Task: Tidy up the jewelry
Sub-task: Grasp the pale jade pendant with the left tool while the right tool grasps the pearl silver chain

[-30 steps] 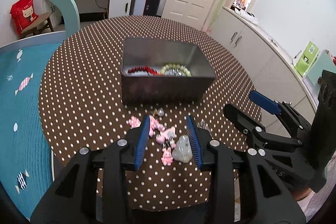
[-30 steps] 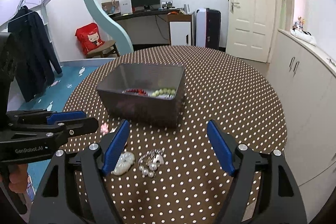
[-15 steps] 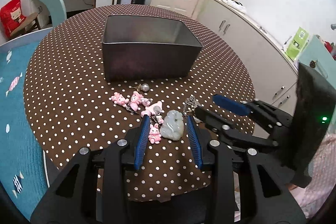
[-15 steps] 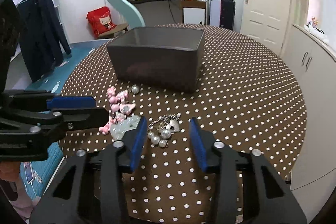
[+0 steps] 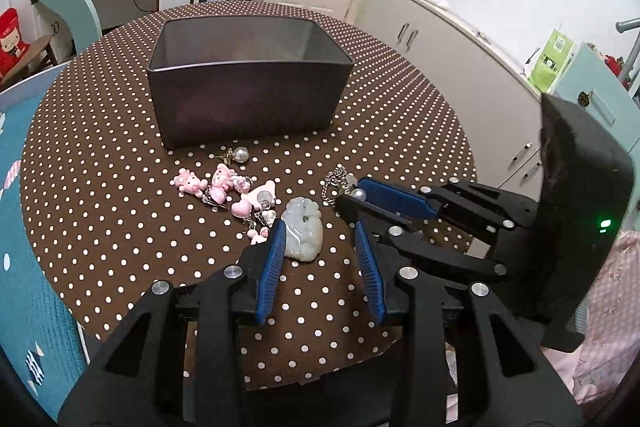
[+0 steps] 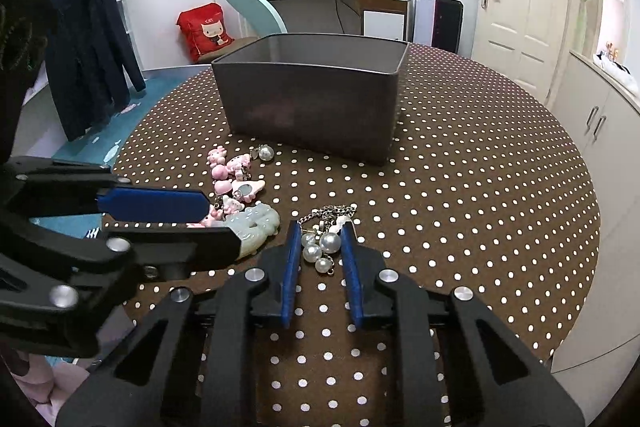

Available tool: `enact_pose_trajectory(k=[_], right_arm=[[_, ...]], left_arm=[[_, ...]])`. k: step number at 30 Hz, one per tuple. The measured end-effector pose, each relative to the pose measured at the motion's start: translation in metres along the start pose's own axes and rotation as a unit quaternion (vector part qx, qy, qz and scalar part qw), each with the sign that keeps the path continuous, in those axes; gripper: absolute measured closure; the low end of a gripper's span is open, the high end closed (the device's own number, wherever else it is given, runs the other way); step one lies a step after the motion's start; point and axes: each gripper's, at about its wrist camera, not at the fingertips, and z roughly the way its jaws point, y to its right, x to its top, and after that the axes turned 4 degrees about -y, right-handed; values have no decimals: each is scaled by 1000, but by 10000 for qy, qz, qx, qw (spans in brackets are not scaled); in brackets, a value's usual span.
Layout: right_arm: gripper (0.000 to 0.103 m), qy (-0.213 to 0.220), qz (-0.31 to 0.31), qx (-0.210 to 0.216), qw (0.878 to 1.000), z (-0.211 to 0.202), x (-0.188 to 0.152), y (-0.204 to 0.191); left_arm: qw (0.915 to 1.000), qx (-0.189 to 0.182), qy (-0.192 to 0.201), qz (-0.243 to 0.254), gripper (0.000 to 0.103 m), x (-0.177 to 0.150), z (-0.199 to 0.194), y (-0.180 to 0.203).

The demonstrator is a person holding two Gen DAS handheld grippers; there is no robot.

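A grey metal box (image 5: 248,83) stands on the polka-dot table; it also shows in the right wrist view (image 6: 312,95). In front of it lie pink charms (image 5: 224,187), a pale jade pendant (image 5: 303,231) and a pearl-and-chain piece (image 6: 326,237). My left gripper (image 5: 320,231) is low at the table, open, with the pendant between its fingers. My right gripper (image 6: 320,231) is narrowed around the pearl piece, with small gaps to the pearls on both sides. A single pearl earring (image 5: 240,155) lies near the box.
The round table's front edge (image 5: 320,371) is close under both grippers. White cabinets (image 5: 460,39) stand to the right. A blue mat (image 5: 24,267) lies to the left, below the table.
Both grippers have dropped lower and moved in over the jewelry. The right gripper has narrowed from wide open to close around the pearl piece. The left gripper now straddles the jade pendant.
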Motion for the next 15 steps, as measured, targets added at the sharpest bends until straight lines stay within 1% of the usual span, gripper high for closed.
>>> enact_pose_trajectory(k=[2, 5, 8, 9, 13, 14, 15], right_arm=[[84, 37, 82, -5, 10000, -3, -1, 5], [93, 104, 233, 26, 9997, -9, -3, 13], [93, 115, 290, -15, 9995, -12, -4, 21], [93, 123, 323, 12, 9994, -12, -5, 22], [92, 142, 332, 23, 9993, -14, -6, 24], [90, 146, 315, 39, 9994, -13, -7, 24], [88, 159, 323, -6, 9994, -12, -6, 23]], left_arm=[[10000, 46, -39, 12, 66, 3, 6, 2], [9998, 148, -74, 51, 66, 4, 12, 6], [9989, 443, -130, 93, 66, 6, 22, 11], [9986, 480, -191, 79, 66, 6, 25, 10], [9968, 715, -157, 309, 66, 6, 30, 19], [9960, 785, -164, 388, 66, 5, 32, 22], [9950, 878, -162, 456, 69, 4, 33, 24]])
